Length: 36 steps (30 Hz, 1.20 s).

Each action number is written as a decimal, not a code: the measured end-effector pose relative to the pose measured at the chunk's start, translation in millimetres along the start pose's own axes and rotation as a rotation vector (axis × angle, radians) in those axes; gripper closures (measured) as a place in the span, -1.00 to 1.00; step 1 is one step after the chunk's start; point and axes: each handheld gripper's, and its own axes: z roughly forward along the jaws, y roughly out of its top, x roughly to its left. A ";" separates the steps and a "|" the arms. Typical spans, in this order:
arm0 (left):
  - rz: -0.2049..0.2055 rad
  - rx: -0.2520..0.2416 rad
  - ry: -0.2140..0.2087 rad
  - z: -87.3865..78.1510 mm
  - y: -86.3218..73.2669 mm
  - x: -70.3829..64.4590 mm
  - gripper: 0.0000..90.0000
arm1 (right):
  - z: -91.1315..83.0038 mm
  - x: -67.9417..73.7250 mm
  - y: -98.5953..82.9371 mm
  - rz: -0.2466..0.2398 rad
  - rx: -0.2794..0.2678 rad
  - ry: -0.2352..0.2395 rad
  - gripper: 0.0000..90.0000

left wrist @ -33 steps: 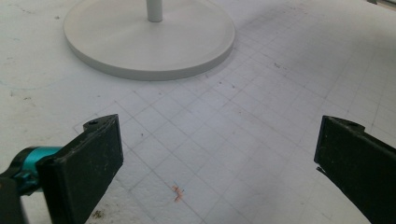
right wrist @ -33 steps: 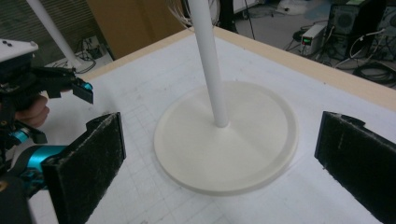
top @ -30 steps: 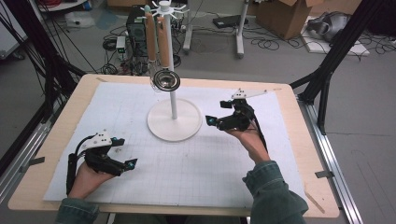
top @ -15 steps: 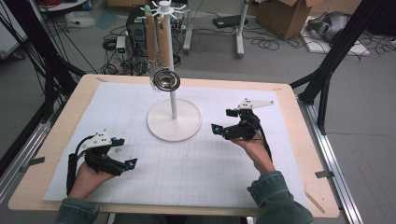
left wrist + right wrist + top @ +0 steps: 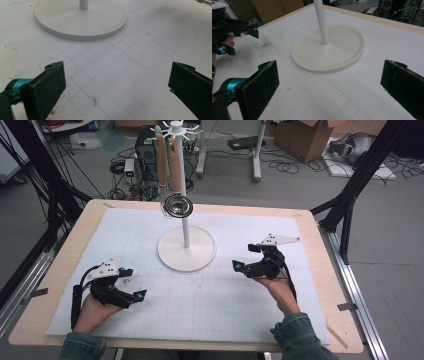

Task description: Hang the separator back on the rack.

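Both hands rested low on the gridded mat point(image 5: 220, 300), the left gripper point(image 5: 131, 284) and right gripper point(image 5: 246, 257) each with jaws wide apart and empty, flanking the white stand point(image 5: 186, 250) between them

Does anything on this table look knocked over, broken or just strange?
Nothing stands out. The white stand sits upright on the gridded mat, a metal strainer hangs from it, and the left gripper and right gripper are both open. One small reddish mark stains the mat.
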 end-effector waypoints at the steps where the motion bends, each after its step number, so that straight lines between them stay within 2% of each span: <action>1: 0.000 0.000 0.000 0.1 0.0 -0.2 -0.96 | -1.2 0.2 -1.8 0.002 -0.001 -0.003 -0.98; 24: -0.006 0.015 -0.006 1.6 -3.3 -1.1 -0.96 | -24.8 -3.0 -46.6 0.058 -0.007 -0.075 -0.98; 36: -0.012 0.024 -0.009 3.2 -6.3 -1.7 -0.96 | -36.2 -3.9 -67.8 0.063 -0.002 -0.103 -0.98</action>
